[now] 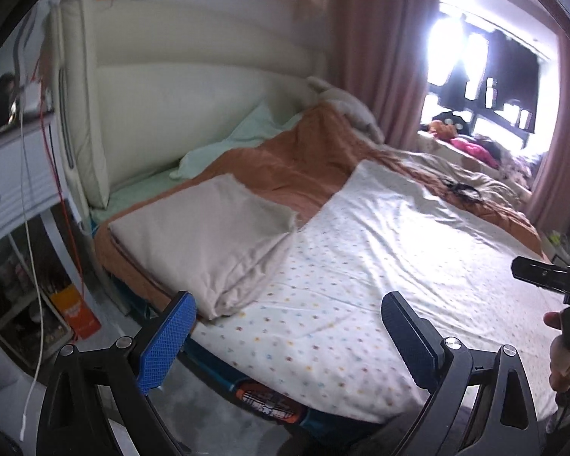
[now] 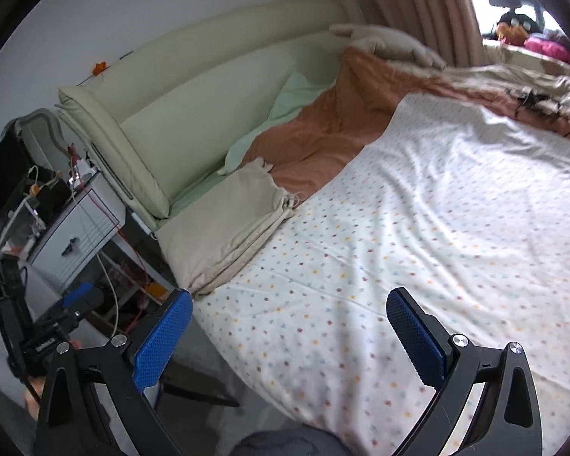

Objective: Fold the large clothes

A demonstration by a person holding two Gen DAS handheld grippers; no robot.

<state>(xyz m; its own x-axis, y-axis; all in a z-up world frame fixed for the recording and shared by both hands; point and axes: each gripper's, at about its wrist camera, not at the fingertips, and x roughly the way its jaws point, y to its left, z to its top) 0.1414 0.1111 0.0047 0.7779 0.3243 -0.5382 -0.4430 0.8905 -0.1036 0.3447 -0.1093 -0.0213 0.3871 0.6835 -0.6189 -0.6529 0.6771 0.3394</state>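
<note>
A large white cloth with small coloured dots [image 1: 380, 266] lies spread flat over the bed; it also shows in the right wrist view [image 2: 418, 228]. A folded beige cloth [image 1: 209, 243] lies beside it at the bed's near left corner, also seen in the right wrist view [image 2: 228, 228]. My left gripper [image 1: 288, 304] is open and empty, held above the bed's front edge. My right gripper [image 2: 290, 304] is open and empty above the dotted cloth's near edge. The right gripper's body shows at the right edge of the left wrist view [image 1: 551, 277].
An orange blanket [image 1: 304, 159] and a pale green pillow [image 1: 231, 140] lie toward the cream headboard [image 1: 171, 95]. A white nightstand [image 2: 76, 228] with cables stands left of the bed. Pink curtains [image 1: 380, 57] and a bright window with clutter are at the back right.
</note>
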